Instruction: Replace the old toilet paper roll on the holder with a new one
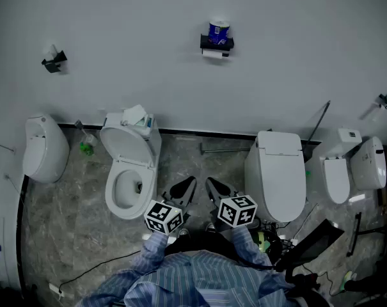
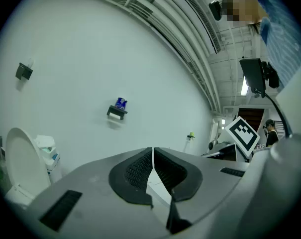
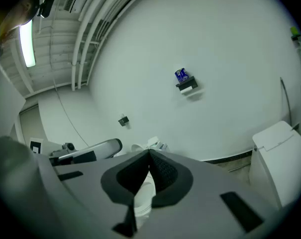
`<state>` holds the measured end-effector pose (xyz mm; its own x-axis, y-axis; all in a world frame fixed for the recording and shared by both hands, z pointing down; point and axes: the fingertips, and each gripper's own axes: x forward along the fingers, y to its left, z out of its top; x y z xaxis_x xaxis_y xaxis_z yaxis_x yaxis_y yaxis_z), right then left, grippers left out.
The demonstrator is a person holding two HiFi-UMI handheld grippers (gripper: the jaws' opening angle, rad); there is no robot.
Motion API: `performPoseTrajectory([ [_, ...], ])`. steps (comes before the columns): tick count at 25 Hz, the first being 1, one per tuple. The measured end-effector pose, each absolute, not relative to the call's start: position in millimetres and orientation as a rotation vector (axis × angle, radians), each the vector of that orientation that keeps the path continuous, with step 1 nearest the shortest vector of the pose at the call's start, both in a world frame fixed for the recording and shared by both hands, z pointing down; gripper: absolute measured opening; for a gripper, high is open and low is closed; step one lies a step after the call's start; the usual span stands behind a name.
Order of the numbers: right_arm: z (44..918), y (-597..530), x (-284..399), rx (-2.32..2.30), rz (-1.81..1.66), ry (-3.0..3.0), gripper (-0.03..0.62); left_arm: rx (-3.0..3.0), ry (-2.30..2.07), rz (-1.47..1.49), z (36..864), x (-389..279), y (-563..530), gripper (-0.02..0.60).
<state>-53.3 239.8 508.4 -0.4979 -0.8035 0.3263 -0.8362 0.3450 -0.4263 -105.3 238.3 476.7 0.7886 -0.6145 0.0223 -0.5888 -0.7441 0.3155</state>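
Note:
A black paper holder [image 1: 217,43] hangs on the white wall, far ahead of me. A blue-wrapped new roll [image 1: 218,31] stands on its shelf and a nearly used white roll [image 1: 213,54] hangs beneath. The holder [image 2: 117,112] also shows in the left gripper view, and in the right gripper view the holder [image 3: 186,86] sits small on the wall. My left gripper [image 1: 189,183] and right gripper [image 1: 211,183] are held low and close to my body, side by side, well short of the wall. Both are shut with nothing between the jaws.
An open toilet [image 1: 130,171] with items on its tank stands front left; a closed toilet [image 1: 277,174] stands right, more fixtures beyond [image 1: 347,168]. A urinal [image 1: 43,147] is at far left. A second black holder [image 1: 54,61] hangs on the wall left. Cables and gear lie lower right.

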Motion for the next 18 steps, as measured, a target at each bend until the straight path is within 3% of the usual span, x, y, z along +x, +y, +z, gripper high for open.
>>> performPoseTrajectory([
  [18, 506.1, 216.9, 6.9, 1.560, 0.926, -2.542, 0.006, 2.647, -0.977, -0.150, 455.4, -66.8, 204.5, 0.012],
])
